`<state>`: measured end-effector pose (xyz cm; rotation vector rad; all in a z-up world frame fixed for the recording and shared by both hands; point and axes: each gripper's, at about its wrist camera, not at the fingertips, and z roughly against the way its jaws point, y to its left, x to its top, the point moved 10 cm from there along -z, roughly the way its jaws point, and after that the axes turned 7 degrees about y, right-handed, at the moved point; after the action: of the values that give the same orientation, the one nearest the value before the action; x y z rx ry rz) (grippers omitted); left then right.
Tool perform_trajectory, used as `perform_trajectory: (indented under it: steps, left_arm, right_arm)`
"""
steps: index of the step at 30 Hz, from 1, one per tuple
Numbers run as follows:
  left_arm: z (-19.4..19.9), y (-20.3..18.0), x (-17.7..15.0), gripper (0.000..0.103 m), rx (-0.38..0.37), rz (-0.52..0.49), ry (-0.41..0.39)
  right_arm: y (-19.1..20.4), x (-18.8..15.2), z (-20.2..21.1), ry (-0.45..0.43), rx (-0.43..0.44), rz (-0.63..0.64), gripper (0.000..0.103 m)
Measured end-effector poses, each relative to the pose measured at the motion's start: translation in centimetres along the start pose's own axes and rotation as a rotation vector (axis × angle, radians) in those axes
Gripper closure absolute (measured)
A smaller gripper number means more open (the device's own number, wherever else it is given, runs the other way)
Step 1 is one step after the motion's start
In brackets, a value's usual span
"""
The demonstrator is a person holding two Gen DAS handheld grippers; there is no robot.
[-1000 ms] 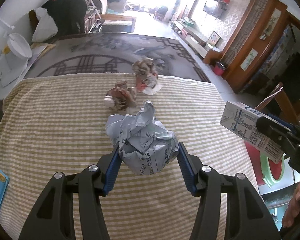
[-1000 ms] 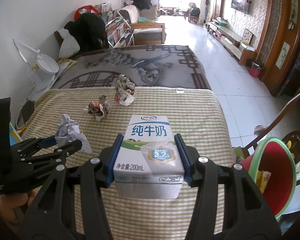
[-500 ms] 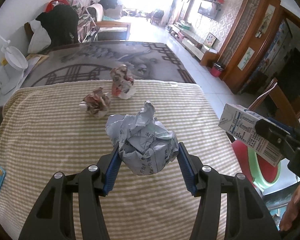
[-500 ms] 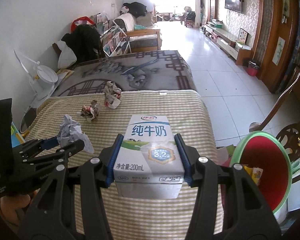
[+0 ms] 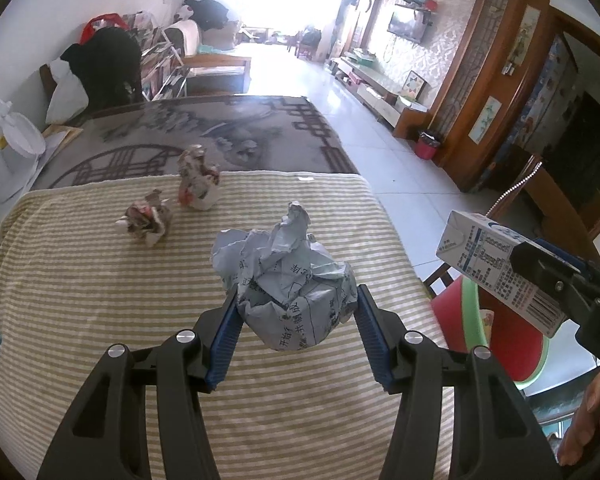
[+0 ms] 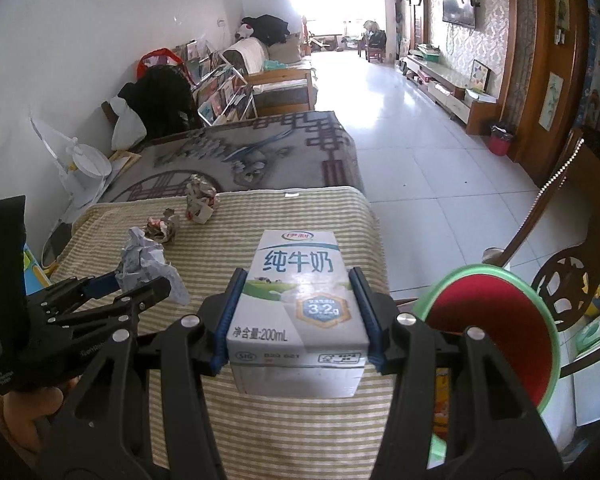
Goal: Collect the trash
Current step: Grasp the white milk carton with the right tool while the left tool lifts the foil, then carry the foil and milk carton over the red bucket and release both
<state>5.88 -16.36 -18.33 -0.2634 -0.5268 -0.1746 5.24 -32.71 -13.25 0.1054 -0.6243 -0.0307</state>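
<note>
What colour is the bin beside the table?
Red inside with a green rim; the bin shows best in the right wrist view.

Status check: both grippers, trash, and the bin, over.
Left gripper shut on crumpled newspaper ball; right gripper shut on milk carton. Red bin open, right of table. Two paper wads on tablecloth.
</note>
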Motion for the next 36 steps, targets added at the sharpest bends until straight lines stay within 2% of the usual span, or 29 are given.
perform_trajectory:
  steps: [17,36]
  left_arm:
    - [0.0,-9.1,0.3,0.05,-0.017,-0.076,-0.016]
    - [-3.1,-17.0,0.0,0.05,-0.061,-0.183,0.05]
  right_arm:
    - [-7.4,-0.7,1.8,-0.027,0.002,-0.07,0.053]
    - [-15.4,-2.3,2.4,-0.015,-0.048,-0.173,0.053]
